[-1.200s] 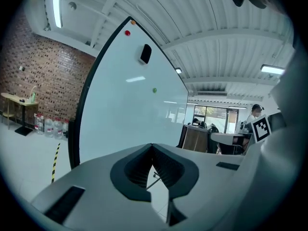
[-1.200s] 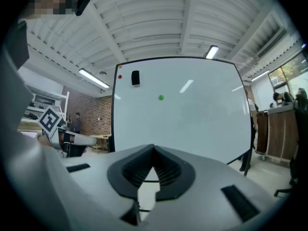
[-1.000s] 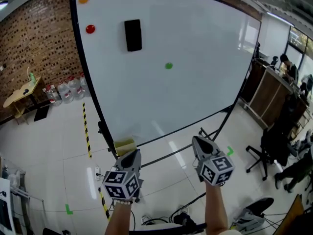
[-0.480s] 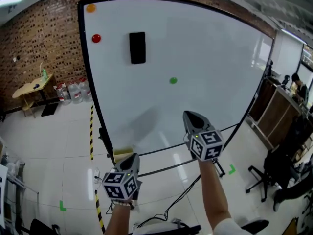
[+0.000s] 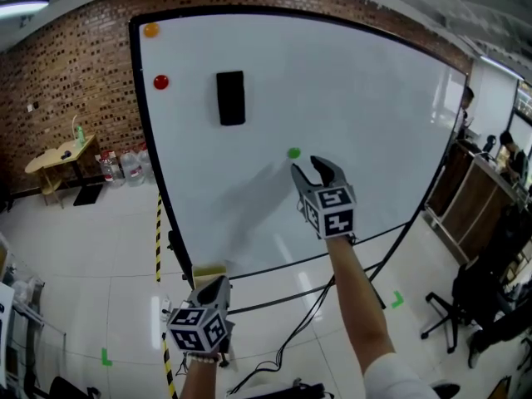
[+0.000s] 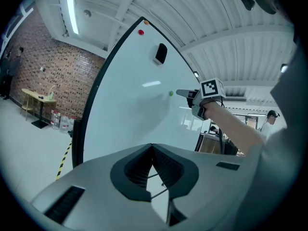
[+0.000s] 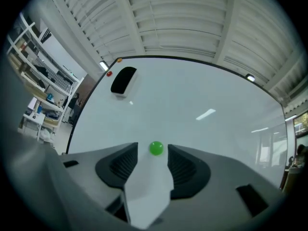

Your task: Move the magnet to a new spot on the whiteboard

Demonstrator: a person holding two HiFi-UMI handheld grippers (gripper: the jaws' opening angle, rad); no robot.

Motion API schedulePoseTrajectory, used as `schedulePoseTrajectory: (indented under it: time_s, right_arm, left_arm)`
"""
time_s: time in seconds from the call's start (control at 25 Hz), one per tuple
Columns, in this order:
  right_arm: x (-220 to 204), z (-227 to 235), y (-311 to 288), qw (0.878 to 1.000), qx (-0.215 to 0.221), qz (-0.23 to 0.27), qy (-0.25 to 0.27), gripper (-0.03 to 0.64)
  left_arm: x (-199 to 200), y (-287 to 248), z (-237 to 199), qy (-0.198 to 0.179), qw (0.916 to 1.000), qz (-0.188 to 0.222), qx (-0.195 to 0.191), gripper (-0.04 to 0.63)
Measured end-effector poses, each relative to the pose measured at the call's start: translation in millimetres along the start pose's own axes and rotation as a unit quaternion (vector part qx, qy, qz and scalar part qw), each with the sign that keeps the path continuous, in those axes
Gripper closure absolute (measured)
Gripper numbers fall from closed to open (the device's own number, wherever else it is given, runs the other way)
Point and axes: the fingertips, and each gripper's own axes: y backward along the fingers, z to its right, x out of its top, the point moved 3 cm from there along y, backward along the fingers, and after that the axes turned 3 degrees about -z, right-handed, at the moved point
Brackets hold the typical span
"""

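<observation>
A small round green magnet (image 5: pixel 293 152) sticks near the middle of the big whiteboard (image 5: pixel 374 98). My right gripper (image 5: pixel 309 166) is raised to the board just below and right of it, and its jaws are opening. In the right gripper view the green magnet (image 7: pixel 156 148) sits in the gap at the jaw tips, and neither pad touches it. My left gripper (image 5: pixel 218 283) hangs low in front of the board's bottom edge, shut and empty. From the left gripper view, the green magnet (image 6: pixel 171 94) shows just ahead of the right gripper.
A black eraser (image 5: pixel 230 98), a red magnet (image 5: pixel 160 81) and an orange magnet (image 5: pixel 150 30) sit on the board's upper left. A yellow item (image 5: pixel 209 273) lies on the board's tray. Cables and striped floor tape (image 5: pixel 158 239) run below; an office chair (image 5: pixel 453 318) stands at right.
My right gripper rose from waist height up to the board beside the green magnet, and its jaws spread apart. The left gripper sank a little lower in view.
</observation>
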Motion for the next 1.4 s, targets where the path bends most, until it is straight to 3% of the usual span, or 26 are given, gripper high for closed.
schedulePoseTrajectory:
  time_s: [0.24,0.64,1.0,1.2,1.4]
  right_arm:
    - [-2,1,-30,0.999,-0.019,-0.030,0.040,0.396]
    - [-5,1,-46,0.998,-0.026,-0.038,0.038,0.484]
    - [-5,1,-47,0.997,-0.023,-0.049,0.046,0.486]
    - [7,-2,-15,0.998,-0.014,-0.033,0.044,0.486]
    - [19,-2,57,1.000,0.001,-0.005,0.021,0.485]
  left_arm:
    - [-2,4,-8,0.003,1.0000,-0.001,0.008,0.597]
    - [-5,9,-18,0.011,0.9998,-0.001,0.017,0.597]
    - [-5,15,-17,0.010,0.9999,-0.003,0.010,0.597]
    - [-4,14,-10,0.002,0.9999,-0.009,-0.008,0.597]
    - [-6,8,4,-0.007,0.9993,-0.014,-0.035,0.597]
